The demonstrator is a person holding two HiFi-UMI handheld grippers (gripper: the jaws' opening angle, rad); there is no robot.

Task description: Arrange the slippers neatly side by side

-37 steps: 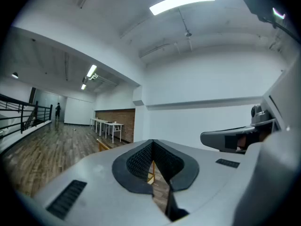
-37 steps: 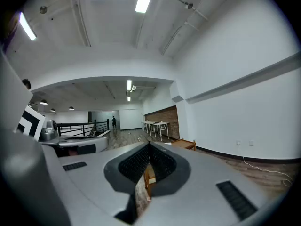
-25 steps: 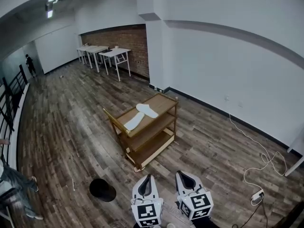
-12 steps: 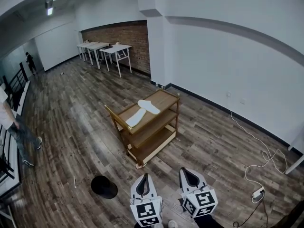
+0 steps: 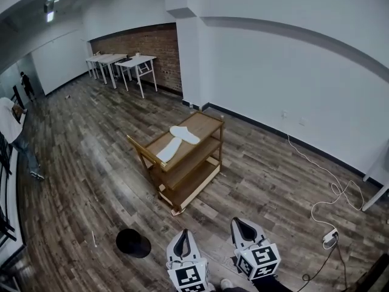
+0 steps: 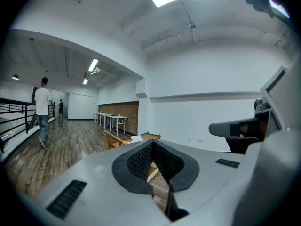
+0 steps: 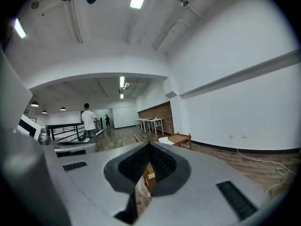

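Two white slippers lie on the top shelf of a wooden three-shelf cart (image 5: 209, 126) in the middle of the floor. One slipper (image 5: 185, 134) lies crosswise; the other slipper (image 5: 169, 151) lies lengthwise, with its far end touching the first. My left gripper (image 5: 182, 236) and right gripper (image 5: 241, 224) hang low at the front, well short of the cart, both shut and holding nothing. The left gripper view shows its jaws (image 6: 153, 143) meeting in front of the cart (image 6: 149, 136). The right gripper view shows the same, with a slipper (image 7: 165, 140) on the cart (image 7: 181, 138).
A black round object (image 5: 133, 242) lies on the wood floor left of my left gripper. A white cable and power strip (image 5: 329, 236) trail at the right. White tables (image 5: 121, 62) stand by the brick wall. A person (image 5: 13, 123) walks by the railing at far left.
The view has shifted a little, so the cart sits slightly further left. The person at the left has walked along the railing. Slippers and grippers are unchanged.
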